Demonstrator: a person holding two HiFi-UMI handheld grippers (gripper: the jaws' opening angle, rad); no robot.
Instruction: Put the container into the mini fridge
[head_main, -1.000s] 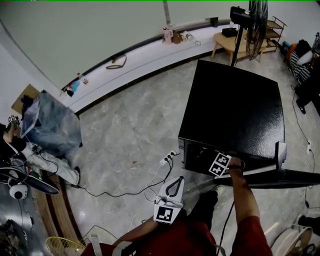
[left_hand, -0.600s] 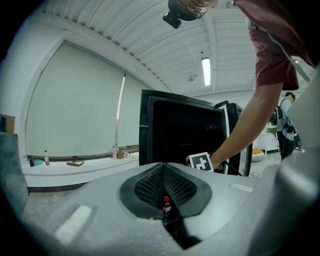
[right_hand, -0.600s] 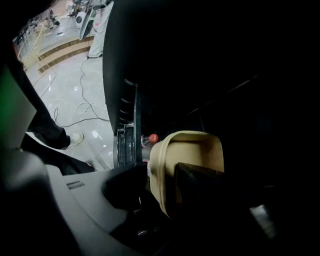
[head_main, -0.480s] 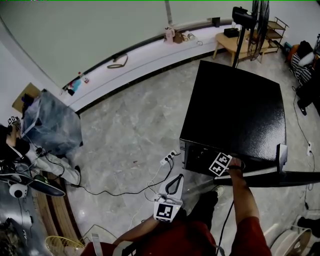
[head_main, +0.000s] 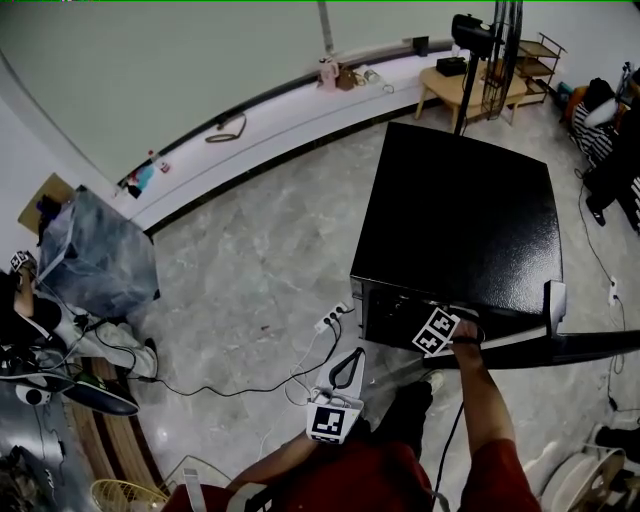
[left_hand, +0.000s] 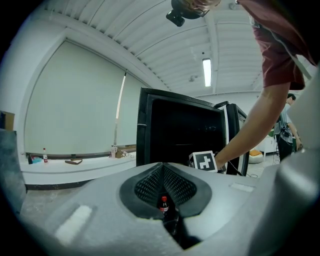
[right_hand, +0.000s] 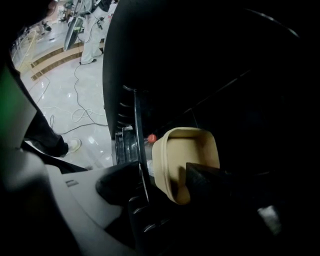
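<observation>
My right gripper (right_hand: 160, 177) is opening its jaws off the container (right_hand: 192, 145) in the mini fridge (head_main: 460, 220), left gripper (left_hand: 162, 175) clenched; I'd back out straight.

My right arm (head_main: 482, 400) reached forward and down, nearly straight. The right gripper (right_hand: 162, 185) at its end was opening its jaws with the container (right_hand: 187, 150) between them (one jaw inside its rim, the other outside). My left arm (head_main: 285, 462) was bent close to my body. The left gripper (head_main: 352, 362) pointed forward, jaws together and empty.
</observation>
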